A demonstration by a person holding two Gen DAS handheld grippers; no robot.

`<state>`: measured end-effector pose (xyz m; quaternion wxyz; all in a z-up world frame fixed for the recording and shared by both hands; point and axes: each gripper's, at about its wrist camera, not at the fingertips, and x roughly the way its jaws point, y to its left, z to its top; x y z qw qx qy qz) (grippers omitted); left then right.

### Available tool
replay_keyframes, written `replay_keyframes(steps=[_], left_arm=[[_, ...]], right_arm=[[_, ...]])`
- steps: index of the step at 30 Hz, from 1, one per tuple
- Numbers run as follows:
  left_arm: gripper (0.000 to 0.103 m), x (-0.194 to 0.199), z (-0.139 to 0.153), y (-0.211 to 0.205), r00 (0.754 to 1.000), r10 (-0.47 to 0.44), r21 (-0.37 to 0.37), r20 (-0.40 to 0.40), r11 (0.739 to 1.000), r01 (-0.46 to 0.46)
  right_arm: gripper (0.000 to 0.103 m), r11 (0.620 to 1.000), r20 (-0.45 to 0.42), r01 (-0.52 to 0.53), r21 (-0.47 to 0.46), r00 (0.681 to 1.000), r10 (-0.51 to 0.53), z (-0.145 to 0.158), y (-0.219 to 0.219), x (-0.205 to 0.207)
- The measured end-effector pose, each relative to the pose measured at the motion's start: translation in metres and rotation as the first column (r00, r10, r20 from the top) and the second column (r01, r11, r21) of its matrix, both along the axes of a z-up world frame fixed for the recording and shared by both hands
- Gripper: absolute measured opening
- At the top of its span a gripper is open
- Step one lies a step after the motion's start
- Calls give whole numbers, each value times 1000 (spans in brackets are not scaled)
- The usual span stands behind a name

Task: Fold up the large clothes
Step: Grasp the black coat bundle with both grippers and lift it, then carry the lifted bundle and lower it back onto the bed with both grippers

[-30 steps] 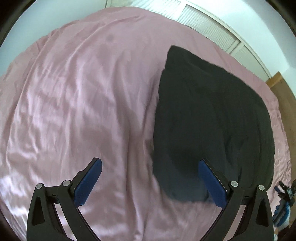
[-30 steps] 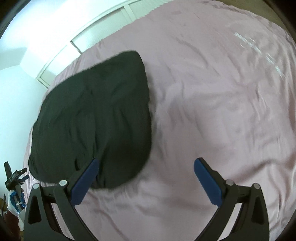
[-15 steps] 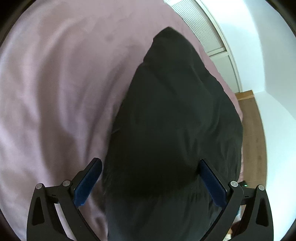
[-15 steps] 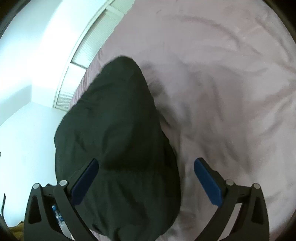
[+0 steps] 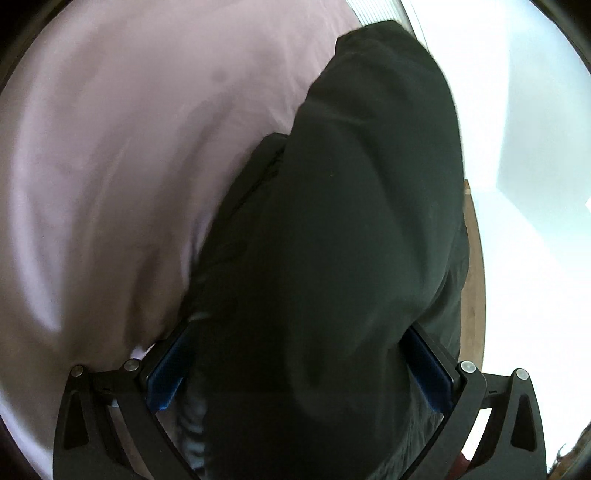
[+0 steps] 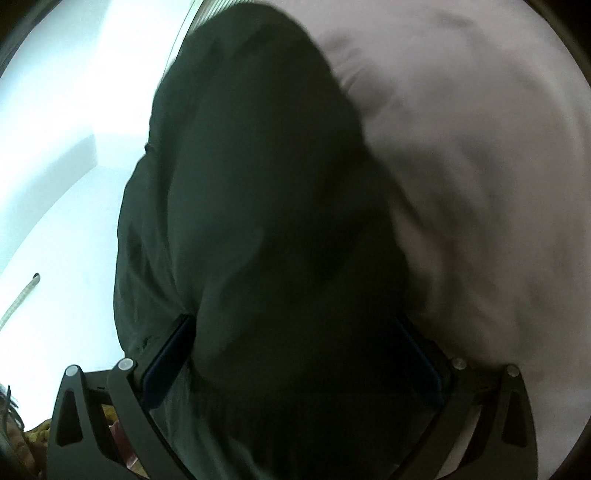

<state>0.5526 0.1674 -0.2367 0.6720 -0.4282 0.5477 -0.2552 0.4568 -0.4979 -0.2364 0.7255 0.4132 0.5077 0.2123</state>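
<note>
A large black garment [image 5: 351, 221] lies folded on a pink bed sheet [image 5: 110, 184] and fills most of both views. In the left wrist view my left gripper [image 5: 295, 354] is open, its blue pads [image 5: 166, 376] wide apart, with the near end of the garment lying between them. The right wrist view has the same garment [image 6: 258, 184] on the sheet [image 6: 480, 184]. My right gripper [image 6: 295, 339] is also open, with cloth between its blue pads [image 6: 166, 362]. Both views are blurred. Whether the pads touch the cloth is unclear.
The garment lies along one edge of the bed. Beyond that edge are a strip of wooden floor [image 5: 474, 258] and a white wall [image 6: 55, 147]. Slatted closet doors [image 5: 373, 11] stand past the far end. Something yellow and patterned [image 6: 37, 435] sits at the lower left.
Both grippers have swung over the garment and dropped close to it. It lay beside each gripper one second ago and now sits between both pairs of fingers. The fingers stayed wide apart.
</note>
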Motion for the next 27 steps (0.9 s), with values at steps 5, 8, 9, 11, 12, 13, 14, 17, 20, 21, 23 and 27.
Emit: replay_keyframes(steps=[5, 8, 9, 11, 12, 13, 14, 17, 20, 21, 23, 27], left_arm=[[102, 3, -10, -17, 999, -27, 0, -21, 1000, 27], [102, 3, -12, -23, 999, -24, 9, -27, 1000, 24], [102, 3, -12, -26, 999, -23, 13, -30, 1000, 23], [102, 3, -10, -31, 999, -24, 37, -41, 999, 25], [102, 4, -10, -34, 999, -22, 45, -43, 999, 24], [102, 4, -8, -38, 999, -19, 62, -44, 998, 21], [102, 4, -5, -41, 999, -12, 85, -42, 996, 16], [102, -1, 3, -50, 1000, 0, 139, -21, 990, 3], [91, -8, 14, -62, 1000, 5, 162, 9, 987, -6], [79, -10, 17, -64, 1000, 7, 153, 17, 988, -10], [61, -17, 25, -68, 999, 20, 119, 40, 993, -25], [30, -31, 49, -79, 994, 37, 117, 102, 992, -49]], right_arm=[[103, 999, -3, -37, 16, 999, 37, -13, 25, 19], [103, 999, -7, -31, 7, 999, 31, -23, 36, 21], [103, 1000, -7, -24, 6, 1000, 24, -24, 38, 21], [103, 1000, -4, -9, -8, 1000, 9, -25, 44, 19], [103, 1000, -3, -7, -15, 1000, 7, -25, 47, 18], [103, 1000, -6, -3, -16, 1000, 3, -26, 50, 18], [103, 1000, -12, -2, -13, 1000, 2, -27, 54, 18], [103, 1000, -18, -5, -7, 1000, 4, -26, 65, 21], [100, 999, -17, 11, -34, 1000, -12, -23, 76, 19], [90, 999, -13, 14, -31, 1000, -14, -21, 81, 18], [71, 1000, -3, 14, 15, 1000, -14, -18, 91, 15], [46, 1000, 38, 2, 17, 999, -3, -2, 114, 11]])
